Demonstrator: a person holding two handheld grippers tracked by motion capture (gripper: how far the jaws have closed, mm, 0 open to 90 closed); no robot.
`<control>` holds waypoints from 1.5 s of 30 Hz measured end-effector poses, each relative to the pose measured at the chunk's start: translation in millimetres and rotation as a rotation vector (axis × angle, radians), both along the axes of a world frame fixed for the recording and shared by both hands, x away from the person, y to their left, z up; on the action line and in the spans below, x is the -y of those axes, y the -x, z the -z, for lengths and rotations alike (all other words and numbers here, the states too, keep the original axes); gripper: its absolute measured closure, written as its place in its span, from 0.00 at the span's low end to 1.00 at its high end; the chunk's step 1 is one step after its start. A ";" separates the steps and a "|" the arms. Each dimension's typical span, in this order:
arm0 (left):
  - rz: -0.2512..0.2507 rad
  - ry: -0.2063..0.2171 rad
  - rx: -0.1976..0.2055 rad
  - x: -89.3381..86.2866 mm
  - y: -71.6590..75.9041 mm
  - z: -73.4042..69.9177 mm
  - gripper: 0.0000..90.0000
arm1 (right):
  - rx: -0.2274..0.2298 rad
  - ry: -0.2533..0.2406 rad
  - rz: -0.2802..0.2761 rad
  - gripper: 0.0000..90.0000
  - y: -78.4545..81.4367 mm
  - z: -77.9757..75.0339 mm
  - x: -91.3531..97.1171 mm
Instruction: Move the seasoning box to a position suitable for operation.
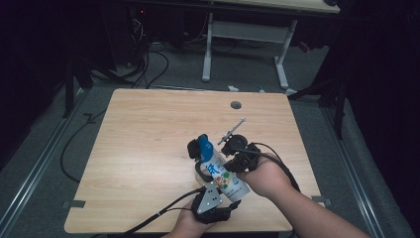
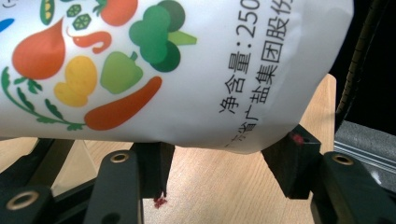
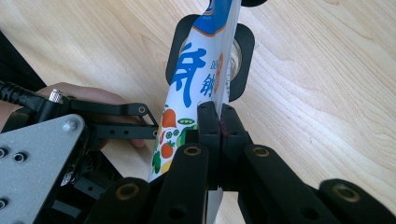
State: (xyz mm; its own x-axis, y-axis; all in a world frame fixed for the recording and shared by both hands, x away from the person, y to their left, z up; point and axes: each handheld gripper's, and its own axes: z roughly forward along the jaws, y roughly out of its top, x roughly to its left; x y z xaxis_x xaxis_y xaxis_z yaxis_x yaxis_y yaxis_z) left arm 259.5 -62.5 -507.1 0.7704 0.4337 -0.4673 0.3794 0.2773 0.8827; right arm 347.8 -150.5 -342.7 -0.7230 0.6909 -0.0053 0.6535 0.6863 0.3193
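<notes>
A white pouch (image 1: 225,178) printed with vegetables and blue characters hangs tilted over the near right of the wooden table (image 1: 148,148). Its blue top end (image 1: 204,147) points away from me. My left gripper (image 1: 223,191) is at the pouch's bottom end. In the left gripper view the pouch (image 2: 187,70) lies across the tips of the jaws of the left gripper (image 2: 224,163), touching both pads. My right gripper (image 3: 219,121) is shut on the pouch's thin side edge (image 3: 191,79). It appears in the high view as the right gripper (image 1: 233,163).
A black rounded frame with a glass opening (image 3: 240,60) lies on the table right behind the pouch's upper half. A thin grey-white tool (image 1: 235,128) lies beyond the right gripper. A round cable hole (image 1: 236,105) sits near the far edge. A desk frame (image 1: 247,44) stands beyond the table.
</notes>
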 end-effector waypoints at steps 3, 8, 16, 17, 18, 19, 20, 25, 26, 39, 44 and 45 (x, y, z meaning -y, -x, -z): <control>0.001 -0.001 -0.001 0.2 -1.2 0.0 0.51 | 0.001 0.005 0.006 1.00 -0.6 -0.1 -0.4; -0.003 -0.007 -0.003 1.4 -2.9 0.5 0.51 | 0.003 0.013 0.010 1.00 -2.9 0.8 -0.6; -0.003 -0.010 -0.005 4.9 -4.5 -0.3 0.51 | 0.006 0.020 0.024 1.00 -4.5 1.0 0.2; -0.003 -0.009 -0.005 5.4 -4.4 -0.3 0.52 | 0.009 0.023 0.025 1.00 -4.5 0.8 0.4; -0.003 -0.010 -0.003 5.7 -4.3 -0.3 0.52 | 0.008 0.022 0.027 1.00 -4.3 0.8 0.4; -0.003 -0.009 -0.004 6.0 -4.2 -0.5 0.52 | 0.008 0.022 0.026 1.00 -4.2 0.7 0.6; -0.004 -0.008 -0.003 6.2 -4.1 -0.6 0.52 | 0.007 0.021 0.025 1.00 -4.2 0.5 0.7; -0.003 -0.006 -0.005 6.8 -4.2 -1.6 0.52 | 0.010 0.019 0.025 1.00 -3.8 -0.3 0.7; -0.004 -0.005 -0.007 7.0 -4.3 -1.9 0.52 | 0.012 0.020 0.021 1.00 -4.2 -0.3 0.9; -0.008 -0.001 -0.009 7.3 -5.2 -2.6 0.52 | 0.016 0.029 0.014 1.00 -5.8 -0.5 -3.0; -0.009 0.003 -0.008 7.1 -5.3 -3.1 0.52 | 0.017 0.026 0.009 1.00 -6.0 -1.2 -4.1; -0.009 0.004 -0.008 7.1 -5.3 -3.3 0.52 | 0.017 0.025 0.008 1.00 -6.0 -1.3 -4.4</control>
State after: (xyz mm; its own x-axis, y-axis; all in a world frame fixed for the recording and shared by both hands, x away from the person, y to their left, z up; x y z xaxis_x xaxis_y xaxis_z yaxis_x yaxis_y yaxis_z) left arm 264.8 -69.5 -503.9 0.7627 0.4390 -0.4749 0.3835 0.2843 0.8787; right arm 353.7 -146.2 -341.4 -0.7170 0.6961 -0.0355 0.6535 0.6891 0.3133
